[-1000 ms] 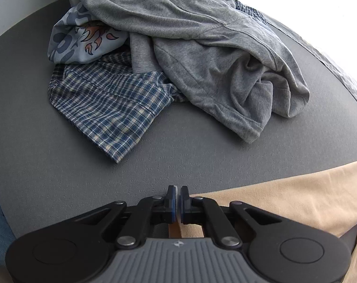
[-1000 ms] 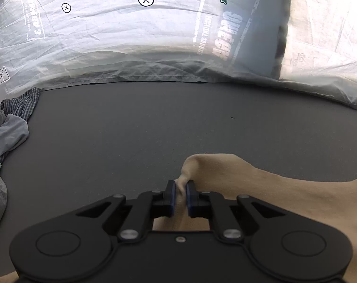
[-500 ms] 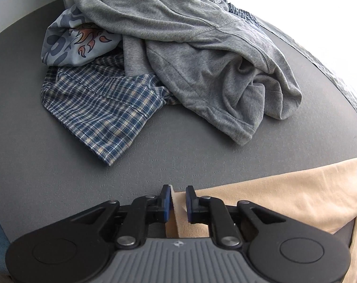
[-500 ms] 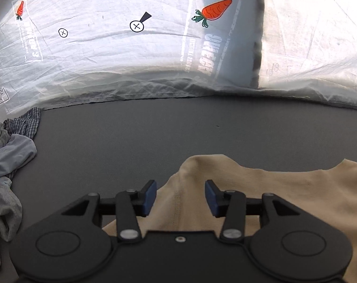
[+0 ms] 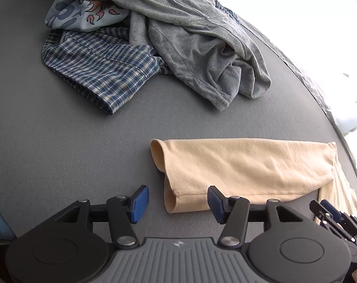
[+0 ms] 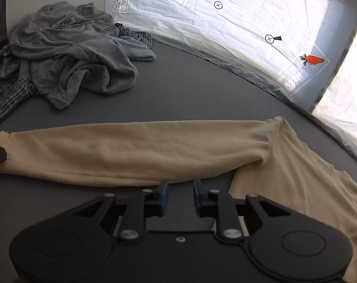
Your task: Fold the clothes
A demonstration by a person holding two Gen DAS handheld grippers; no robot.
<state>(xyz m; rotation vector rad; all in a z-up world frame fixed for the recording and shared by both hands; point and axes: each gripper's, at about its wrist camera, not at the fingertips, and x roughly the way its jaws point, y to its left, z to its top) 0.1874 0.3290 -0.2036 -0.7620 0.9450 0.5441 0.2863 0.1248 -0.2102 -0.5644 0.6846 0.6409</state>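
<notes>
My left claw just spread apart, empty, beside the beige shirt's cuff; my right claw narrowing, gapped, empty, near its sleeve.

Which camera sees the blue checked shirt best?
The left wrist view. There the checked shirt lies spread on the grey table, its pattern clear, only partly under the grey top. The right wrist view shows just dim bits of it at the pile's edges.

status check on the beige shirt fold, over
Left gripper open, jaws just widened, sleeve cuff lies loose between them. Right gripper open, closing in, nothing held. Beige shirt flat, sleeve laid across. Clothes pile well clear.
</notes>
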